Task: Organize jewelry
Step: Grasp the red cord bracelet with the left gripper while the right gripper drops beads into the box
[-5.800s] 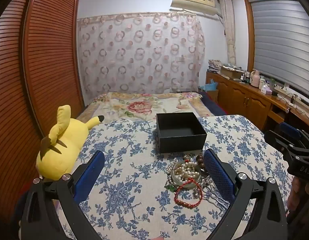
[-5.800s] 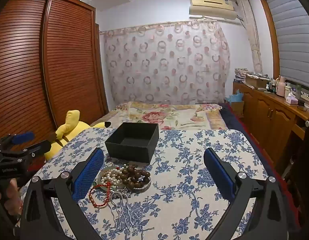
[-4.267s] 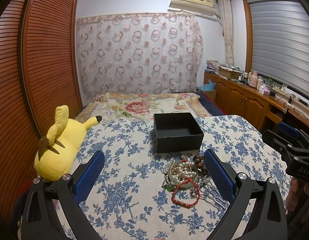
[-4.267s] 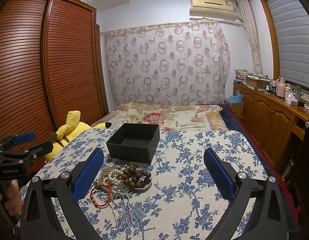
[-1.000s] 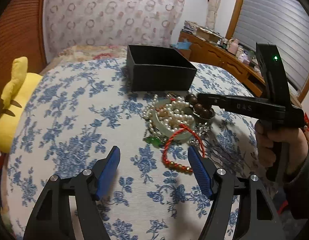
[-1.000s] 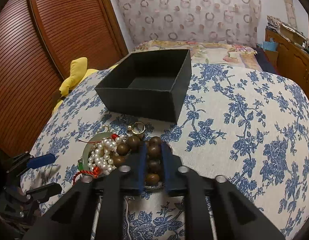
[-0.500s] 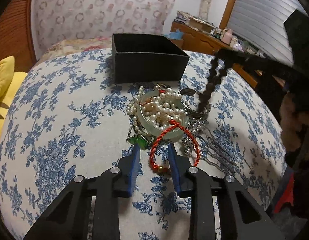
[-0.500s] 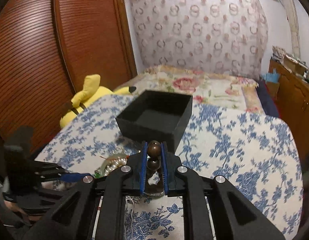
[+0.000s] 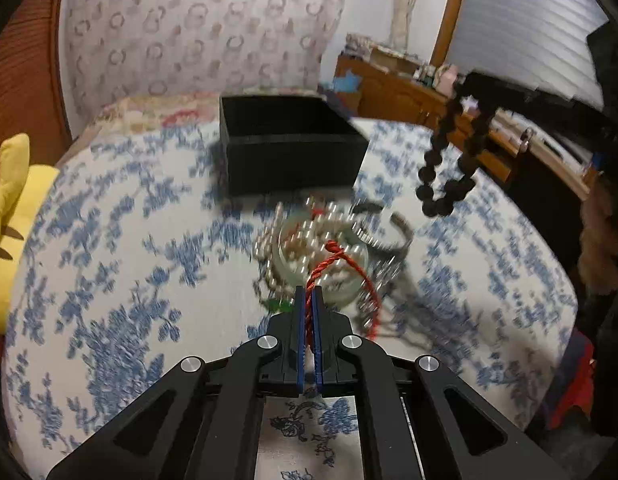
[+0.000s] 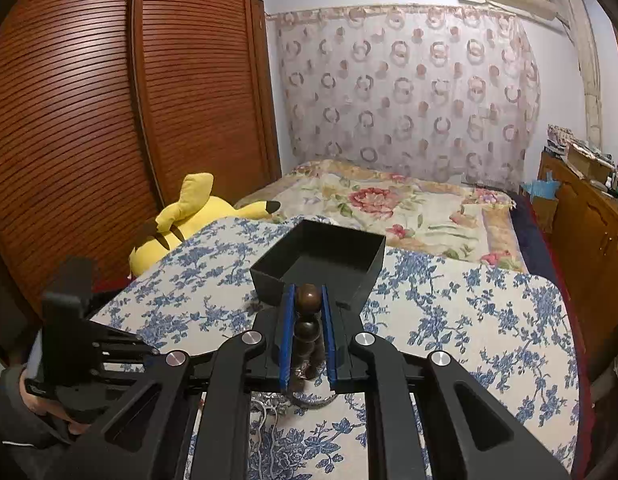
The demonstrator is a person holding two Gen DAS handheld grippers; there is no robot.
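My left gripper is shut on a red cord bracelet that trails over the jewelry pile of pearls, a pale bangle and silver chains on the floral tablecloth. My right gripper is shut on a dark wooden bead bracelet. In the left wrist view that bead bracelet hangs in the air to the right of the pile. The open black box stands behind the pile; in the right wrist view the box lies just beyond my fingertips.
A yellow plush toy lies at the table's left edge. The bed with a floral cover is behind the table, wooden cabinets stand to the right, and a slatted wardrobe to the left. A hand holds the left gripper.
My left jaws came together onto the red cord bracelet at the near edge of the pile. My right gripper rose with the bead bracelet off the pile, toward the box.
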